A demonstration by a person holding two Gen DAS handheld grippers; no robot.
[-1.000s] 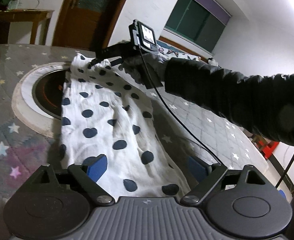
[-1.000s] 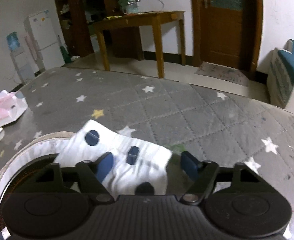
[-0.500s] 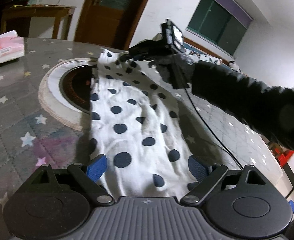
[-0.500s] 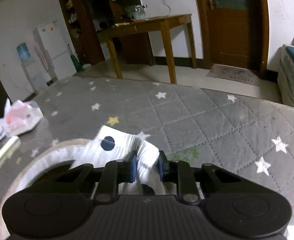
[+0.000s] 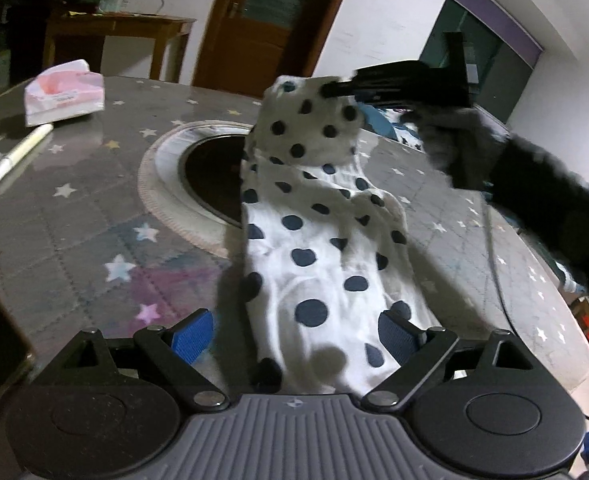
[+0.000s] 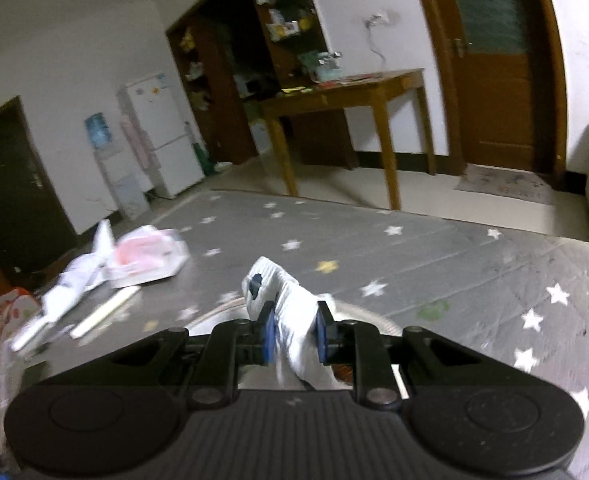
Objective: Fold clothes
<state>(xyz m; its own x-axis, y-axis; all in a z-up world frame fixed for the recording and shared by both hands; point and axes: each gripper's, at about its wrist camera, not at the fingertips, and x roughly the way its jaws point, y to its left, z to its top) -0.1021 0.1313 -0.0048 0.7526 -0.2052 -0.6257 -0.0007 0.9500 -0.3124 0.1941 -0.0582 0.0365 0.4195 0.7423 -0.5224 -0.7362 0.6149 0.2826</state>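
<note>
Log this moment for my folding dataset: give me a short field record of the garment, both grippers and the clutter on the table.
garment: white polka-dot cloth, far end lifted off the table, near end lying flat
right gripper: shut on the cloth's far end, held raised
left gripper: open, blue pads either side of the near end, not clamped
surface: grey star-print table cover with a round dark inset
clutter: pink tissue pack; white pen with red tip
image quality: motion blur
</note>
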